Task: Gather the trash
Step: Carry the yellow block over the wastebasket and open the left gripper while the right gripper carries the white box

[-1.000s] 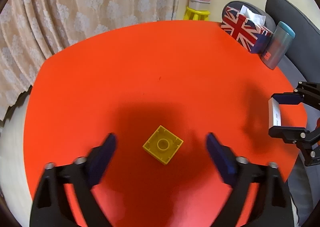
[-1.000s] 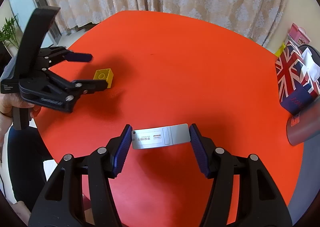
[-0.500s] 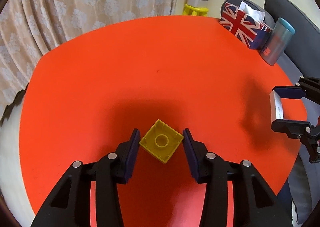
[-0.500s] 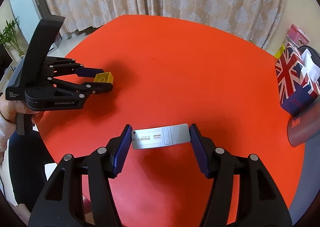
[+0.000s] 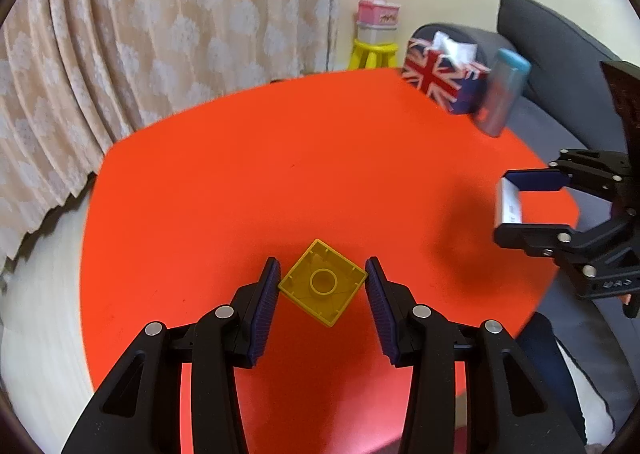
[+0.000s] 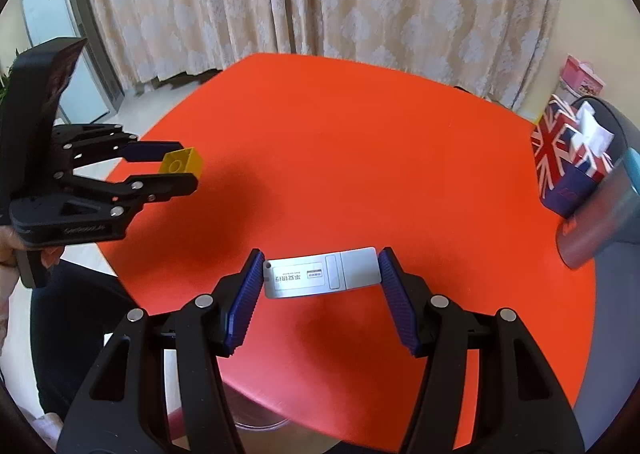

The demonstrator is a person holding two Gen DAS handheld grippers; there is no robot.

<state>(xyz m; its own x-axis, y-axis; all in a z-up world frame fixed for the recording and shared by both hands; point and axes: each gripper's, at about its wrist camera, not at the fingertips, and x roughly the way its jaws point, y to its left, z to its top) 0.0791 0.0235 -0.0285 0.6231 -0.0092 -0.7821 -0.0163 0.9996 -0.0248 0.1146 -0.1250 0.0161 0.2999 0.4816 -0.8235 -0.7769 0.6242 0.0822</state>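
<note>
A yellow toy brick (image 5: 323, 282) hangs hollow side up above the round red table (image 5: 280, 173), with my left gripper (image 5: 322, 286) shut on two of its corners. In the right wrist view the same brick (image 6: 181, 162) shows at the left in that gripper (image 6: 170, 169), clear of the tabletop. My right gripper (image 6: 320, 274) is shut on the two ends of a flat silver device with a printed label (image 6: 322, 272), held level above the table's near edge. That device (image 5: 508, 203) also shows at the right of the left wrist view.
A Union Jack tissue box (image 5: 442, 75) and a grey tumbler with a blue lid (image 5: 502, 97) stand at the table's far right edge. A dark sofa (image 5: 560, 53) lies behind them. A yellow stool with pink boxes (image 5: 376, 37) stands by the curtain (image 5: 160, 33).
The left gripper closed on the yellow brick and lifted it off the table. The right gripper rose a little with the silver device still held.
</note>
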